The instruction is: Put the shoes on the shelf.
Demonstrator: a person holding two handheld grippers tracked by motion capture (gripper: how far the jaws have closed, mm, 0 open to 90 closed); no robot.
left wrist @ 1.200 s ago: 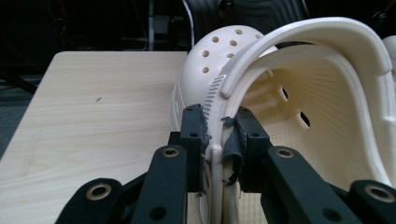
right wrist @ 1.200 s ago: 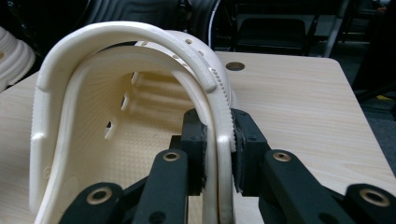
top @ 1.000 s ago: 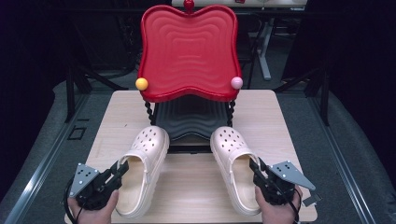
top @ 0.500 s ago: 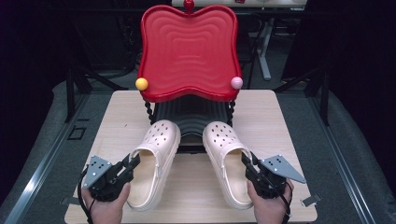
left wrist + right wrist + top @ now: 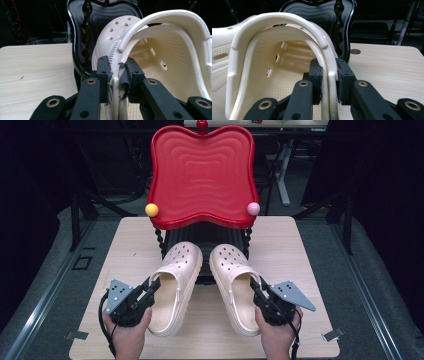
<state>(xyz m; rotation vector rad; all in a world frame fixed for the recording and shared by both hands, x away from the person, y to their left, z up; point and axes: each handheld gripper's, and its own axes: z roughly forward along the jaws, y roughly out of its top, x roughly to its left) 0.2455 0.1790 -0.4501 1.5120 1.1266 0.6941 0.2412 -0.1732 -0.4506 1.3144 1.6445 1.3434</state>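
Left tool [image 5: 150, 290] clamps the left clog's [image 5: 175, 290] outer wall; right tool [image 5: 257, 290] clamps the right clog's [image 5: 235, 287] outer wall. Since a second ago both clogs have slid forward on the tabletop [image 5: 310, 270], toes now under the red tray stand [image 5: 202, 175]; likely shelving them.

Red rack [image 5: 202, 175] with its black lower shelf [image 5: 210, 240] is blocking frame centre ahead of my claws; both clogs [image 5: 172, 287] [image 5: 235, 287] are filling the middle. Bare table [image 5: 132, 240] is lying open at left, right and bottom centre.
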